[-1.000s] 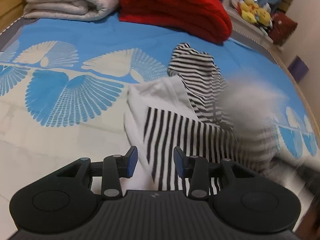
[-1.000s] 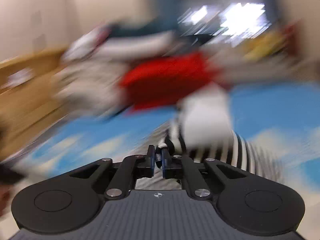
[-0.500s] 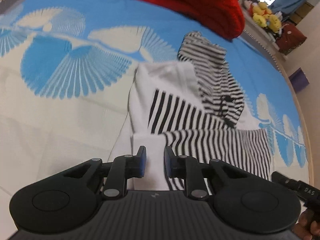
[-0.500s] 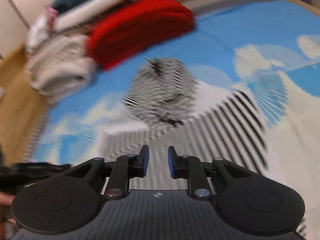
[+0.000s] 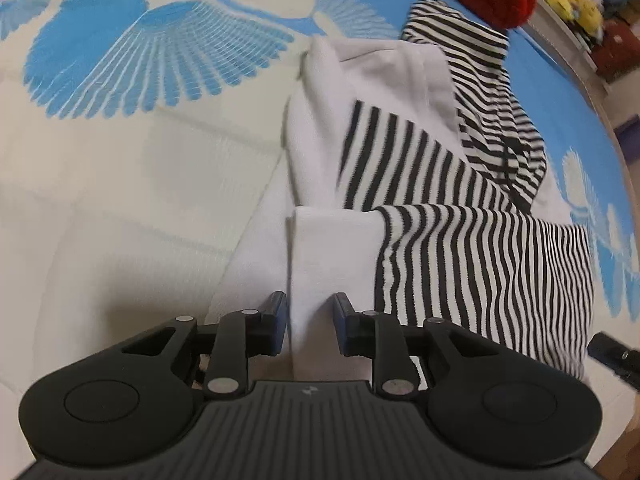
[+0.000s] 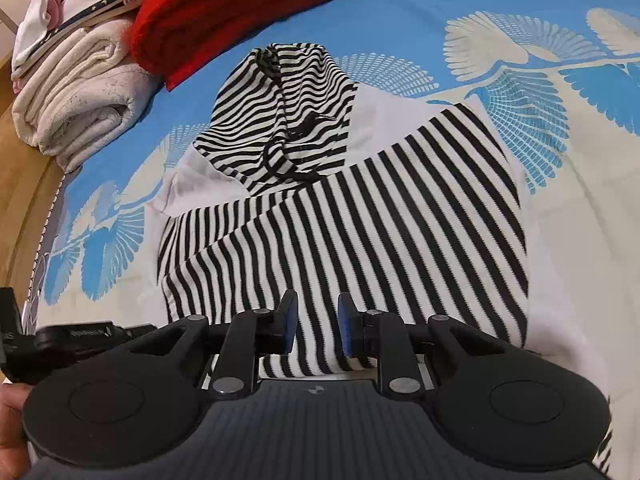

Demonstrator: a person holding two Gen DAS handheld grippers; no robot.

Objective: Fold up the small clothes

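A black-and-white striped hoodie (image 5: 460, 240) with white panels lies flat on the blue and cream bedcover (image 5: 120, 168), its hood (image 6: 288, 112) pointing toward the far pile. One striped sleeve is folded across the body and ends in a white cuff (image 5: 332, 248). My left gripper (image 5: 310, 320) hangs low over that cuff, jaws a little apart, white cloth showing in the gap. Over the hoodie's (image 6: 380, 232) striped lower body, my right gripper (image 6: 317, 324) is open and holds nothing. The left gripper's body (image 6: 80, 336) shows at the left edge of the right wrist view.
A folded red blanket (image 6: 240, 8) and a rolled cream blanket (image 6: 76, 100) lie beyond the hood. The wooden bed frame (image 6: 24, 208) runs along the left. Yellow plush toys (image 5: 576, 4) sit past the bed's far corner.
My right gripper held lifted cloth a second ago; it has opened and the sleeve lies across the body. My left gripper has narrowed and come down onto the white cuff.
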